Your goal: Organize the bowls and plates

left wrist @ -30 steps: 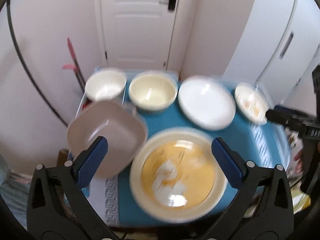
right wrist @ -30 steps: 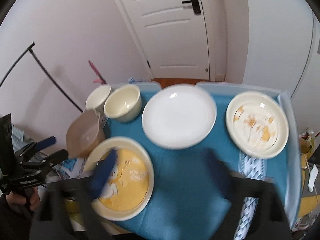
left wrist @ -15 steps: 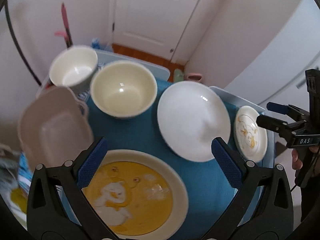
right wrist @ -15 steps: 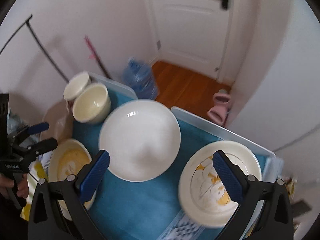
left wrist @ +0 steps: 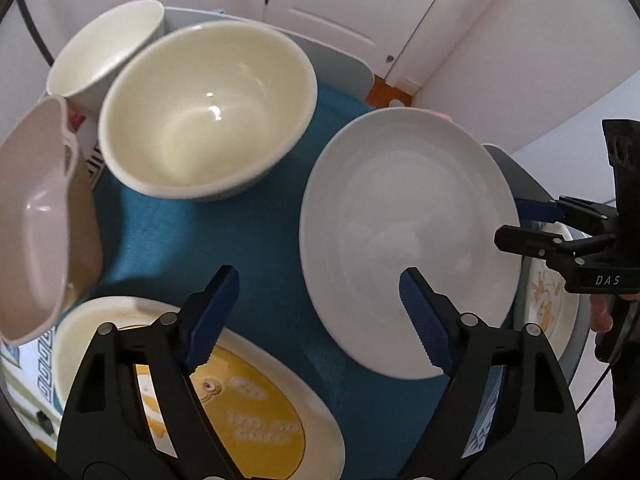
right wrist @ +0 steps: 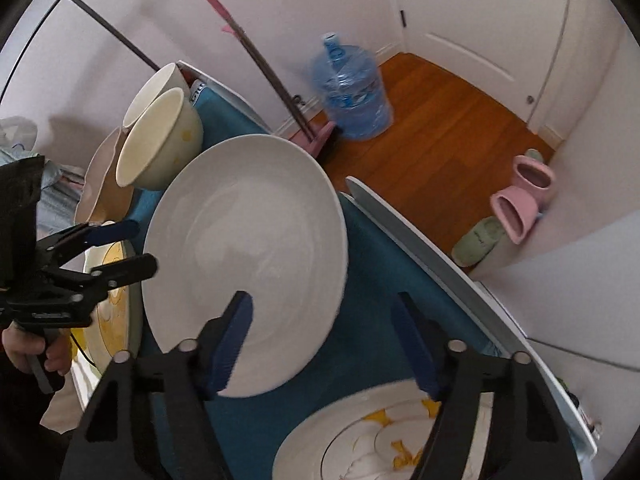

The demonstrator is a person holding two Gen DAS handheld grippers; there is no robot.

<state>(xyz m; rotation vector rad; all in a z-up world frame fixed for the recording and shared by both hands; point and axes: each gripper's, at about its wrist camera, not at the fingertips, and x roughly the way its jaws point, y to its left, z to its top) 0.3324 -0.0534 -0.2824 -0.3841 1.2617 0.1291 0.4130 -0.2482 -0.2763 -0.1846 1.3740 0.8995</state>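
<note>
A plain white plate [left wrist: 408,236] lies mid-table on a blue cloth [left wrist: 260,288]; it also shows in the right wrist view [right wrist: 248,256]. My left gripper [left wrist: 320,316] is open and empty, low over the cloth at the plate's near left edge. My right gripper [right wrist: 324,344] is open and empty, over the plate's near right edge. A cream bowl [left wrist: 208,108] and a white bowl [left wrist: 104,48] stand at the back left. A yellow cartoon plate [left wrist: 240,408] lies under my left gripper. A cream plate with yellow print [right wrist: 384,436] lies under my right gripper.
A beige square dish [left wrist: 36,220] sits at the left table edge. Beyond the table's far edge are a blue water jug [right wrist: 352,88], a pink-handled mop [right wrist: 260,68], slippers [right wrist: 516,200] and wooden floor.
Both grippers have moved down and in toward the white plate from each side. Their jaws have narrowed but stay open. The dishes have not moved.
</note>
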